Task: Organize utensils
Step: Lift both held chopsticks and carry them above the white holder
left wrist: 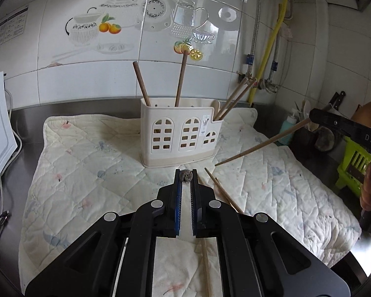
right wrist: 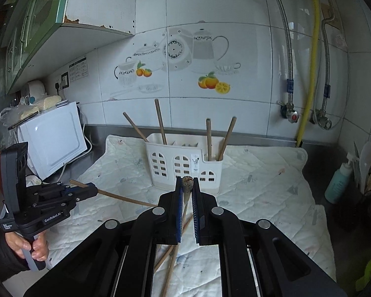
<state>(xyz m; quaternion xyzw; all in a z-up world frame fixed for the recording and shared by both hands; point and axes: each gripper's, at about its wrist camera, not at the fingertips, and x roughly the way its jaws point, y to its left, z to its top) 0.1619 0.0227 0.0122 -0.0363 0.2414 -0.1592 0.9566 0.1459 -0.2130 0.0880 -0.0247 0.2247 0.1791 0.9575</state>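
L gripper (left wrist: 186,176) clamped on brown wooden chopstick (right wrist: 116,196) | R gripper (right wrist: 187,182) clamped on 2nd chopstick (left wrist: 259,146) | both above quilted cloth (left wrist: 86,163), near white plastic holder (left wrist: 178,133) | only R view: white microwave (right wrist: 54,138)

Soft, even daylight fills both views, with pale glare on the glossy wall tiles (left wrist: 190,37) and only faint shadows on the quilted cloth (right wrist: 259,185), while fisheye bending curves straight lines and darkens the corners; focus stays mostly sharp.
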